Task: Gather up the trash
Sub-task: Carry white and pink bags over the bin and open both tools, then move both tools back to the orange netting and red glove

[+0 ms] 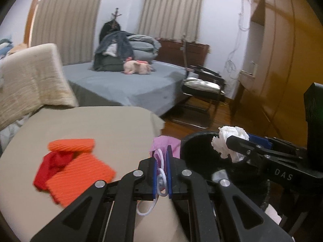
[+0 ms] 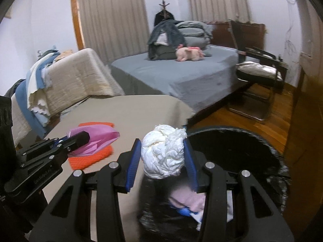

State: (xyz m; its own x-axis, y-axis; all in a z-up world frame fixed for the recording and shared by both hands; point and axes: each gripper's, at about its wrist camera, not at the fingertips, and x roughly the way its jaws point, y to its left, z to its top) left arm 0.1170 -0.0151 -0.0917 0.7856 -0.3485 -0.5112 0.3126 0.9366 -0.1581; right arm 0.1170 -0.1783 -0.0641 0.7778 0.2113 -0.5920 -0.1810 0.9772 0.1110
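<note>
Room: bedroom, bed point(image 2: 181, 76) with a grey sheet at the back, clothes piled on it plus a pink plush toy point(image 2: 189, 54), chair point(image 2: 260, 74) off to the right on the wood floor
Desk: beige-topped desk point(image 1: 90, 125) up front, orange cloths point(image 1: 78, 173) lying on it
Bin: black trash bin point(image 2: 238, 153) just past the desk's right edge, some pink and blue stuff already inside
Right gripper point(image 2: 163, 157): fingers partly open, clamped on a white crumpled paper wad point(image 2: 163, 153), held over the bin's near rim
Left gripper point(image 1: 162, 173): fingers nearly closed, pinching a pink face mask point(image 1: 164, 147), white ear loop dangling, at the desk edge beside the bin
</note>
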